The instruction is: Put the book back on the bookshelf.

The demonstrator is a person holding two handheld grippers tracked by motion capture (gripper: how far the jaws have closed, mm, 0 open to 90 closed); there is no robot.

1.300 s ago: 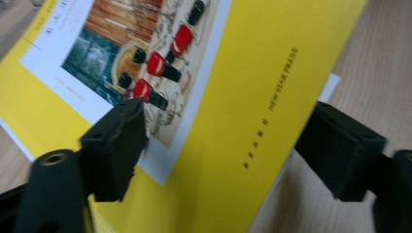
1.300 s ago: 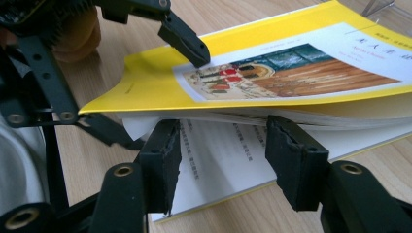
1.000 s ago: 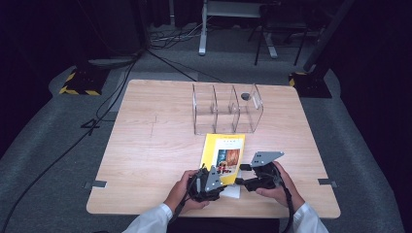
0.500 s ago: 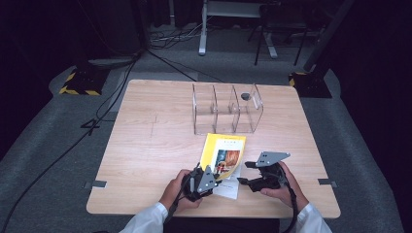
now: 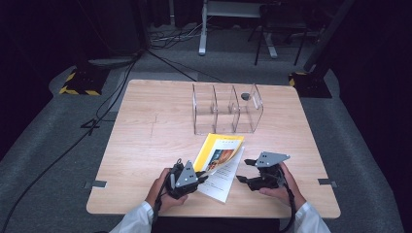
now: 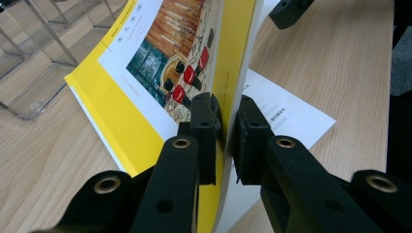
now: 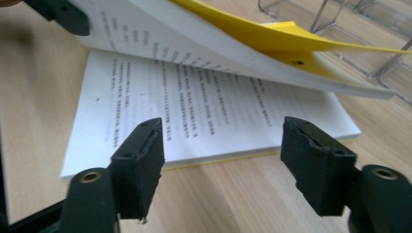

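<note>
Leftmost, the left gripper [image 5: 198, 177] is held near the front edge of the pale wooden table [image 5: 145, 141], and its jaws are clamped together on the lifted front cover and first pages of the yellow paperback book with a picture on its cover [image 5: 219, 162]. That cover is raised and tilted, while the printed white pages beneath lie flat on the table. Behind the book, well apart, a clear plastic three-compartment holder [image 5: 227, 108] is stood upright. Rightmost, the right gripper [image 5: 244, 171] is held just beside the open pages, its jaws set apart with nothing gripped between them.
</note>
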